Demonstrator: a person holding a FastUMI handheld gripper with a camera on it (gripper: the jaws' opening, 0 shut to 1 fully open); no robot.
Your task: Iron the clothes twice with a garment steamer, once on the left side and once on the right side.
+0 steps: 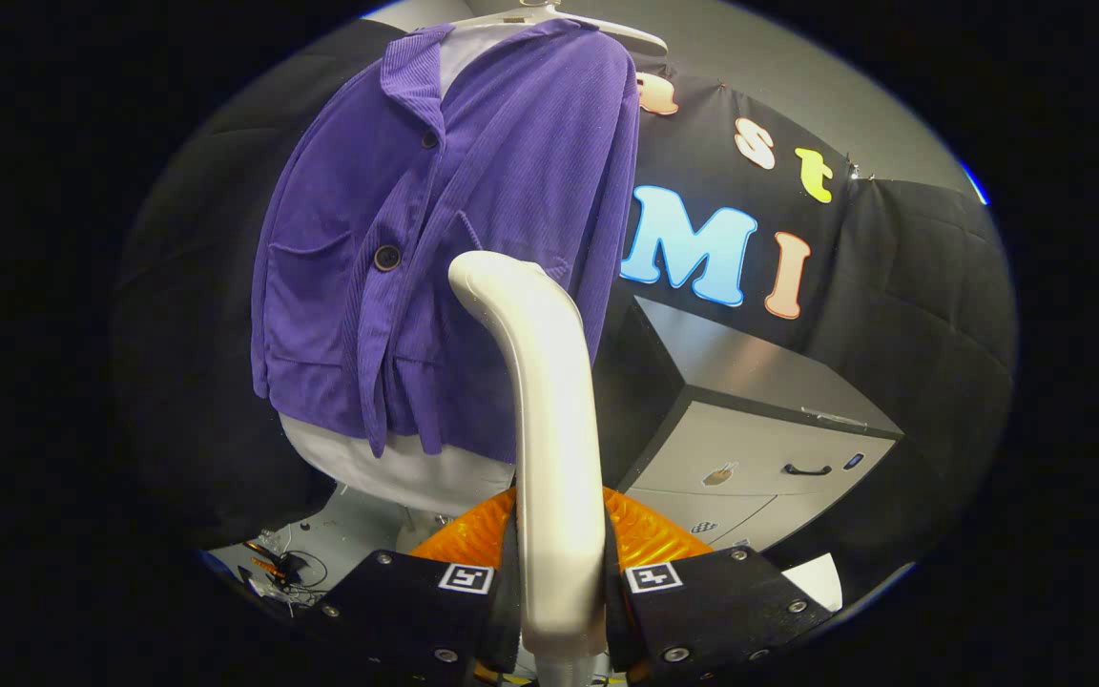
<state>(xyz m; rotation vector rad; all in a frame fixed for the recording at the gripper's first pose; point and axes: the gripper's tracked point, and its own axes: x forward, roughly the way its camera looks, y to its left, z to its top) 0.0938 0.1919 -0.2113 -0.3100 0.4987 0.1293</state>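
- Clamping both fingers on the garment steamer's handle [554,448], the hand-held gripper [559,596] holds it upright, head curving toward the purple corduroy jacket [435,229].
- That jacket hangs on a white hanger [597,24] over a pale form, just beyond the head.
- Risk: the smooth handle could twist in the grip, sending the stroke off the chosen side.
- Snagging a button [386,257] could tug the jacket askew.

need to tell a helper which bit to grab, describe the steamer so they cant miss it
Start at the purple corduroy jacket hanging on a hanger. Just in front of it rises the garment steamer, a smooth pale curved handle clamped between the gripper fingers, the one glossy, cream-coloured thing there.
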